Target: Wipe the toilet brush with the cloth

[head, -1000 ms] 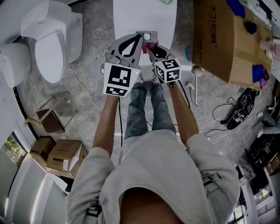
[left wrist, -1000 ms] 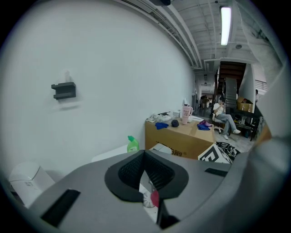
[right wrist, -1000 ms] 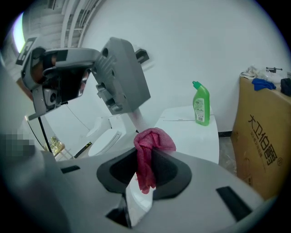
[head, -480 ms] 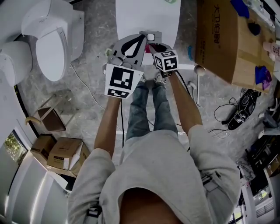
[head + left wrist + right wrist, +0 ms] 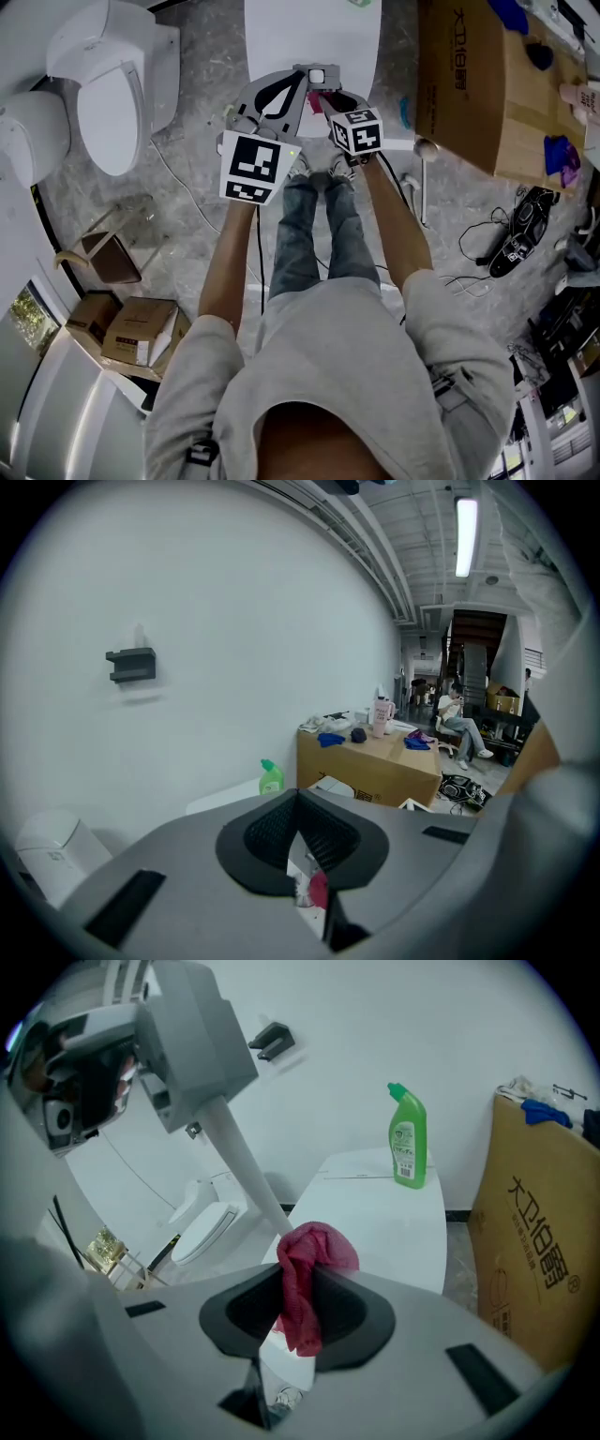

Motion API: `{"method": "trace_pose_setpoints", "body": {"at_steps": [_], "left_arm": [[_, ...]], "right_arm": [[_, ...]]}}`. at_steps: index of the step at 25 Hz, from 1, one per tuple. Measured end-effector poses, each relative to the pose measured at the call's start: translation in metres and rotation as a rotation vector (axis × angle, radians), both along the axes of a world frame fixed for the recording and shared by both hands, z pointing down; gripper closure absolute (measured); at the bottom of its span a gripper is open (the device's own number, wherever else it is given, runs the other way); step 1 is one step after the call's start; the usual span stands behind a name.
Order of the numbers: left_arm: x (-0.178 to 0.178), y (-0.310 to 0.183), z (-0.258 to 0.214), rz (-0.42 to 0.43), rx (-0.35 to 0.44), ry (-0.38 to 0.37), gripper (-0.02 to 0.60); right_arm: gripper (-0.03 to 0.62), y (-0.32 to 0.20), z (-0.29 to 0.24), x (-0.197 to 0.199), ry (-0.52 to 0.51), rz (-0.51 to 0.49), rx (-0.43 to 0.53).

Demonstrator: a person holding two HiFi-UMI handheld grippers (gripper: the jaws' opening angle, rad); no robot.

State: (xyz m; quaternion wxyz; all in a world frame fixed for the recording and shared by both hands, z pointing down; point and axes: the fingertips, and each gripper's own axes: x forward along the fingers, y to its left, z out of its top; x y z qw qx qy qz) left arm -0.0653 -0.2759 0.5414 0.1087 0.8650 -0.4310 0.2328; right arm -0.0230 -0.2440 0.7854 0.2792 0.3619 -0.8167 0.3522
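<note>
White plastic toilet brush (image 5: 246, 1171), clamped by the left tool (image 5: 298, 806), was judged best rubbed lengthwise with the red cloth (image 5: 317, 1246) pinched in the right tool (image 5: 298, 1283).

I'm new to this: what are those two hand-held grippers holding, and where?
The right hand-held gripper pinches the pink cloth by a bunched fold; the left hand-held gripper grips the toilet brush by its white handle.

The cardboard box (image 5: 539, 1241) reads "大卫伯爵" (the green bottle (image 5: 407, 1143) label is illegible).
</note>
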Motion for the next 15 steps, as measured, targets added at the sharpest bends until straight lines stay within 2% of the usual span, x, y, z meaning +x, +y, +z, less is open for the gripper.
{"method": "trace_pose_setpoints", "body": {"at_steps": [4,10,15], "left_arm": [[0.0,0.0,0.001,0.008,-0.001,-0.013,0.563],[0.0,0.001,0.001,0.004,-0.003,-0.02,0.563],[0.001,0.002,0.001,0.007,-0.001,-0.025,0.563]], "right_arm": [[0.494,0.015,-0.032,0.009,-0.021,0.038,0.072],[0.494,0.048,-0.081,0.004,-0.039,-0.002,0.164],[0.494,0.042,-0.111,-0.016,-0.071,-0.034,0.229]]}}
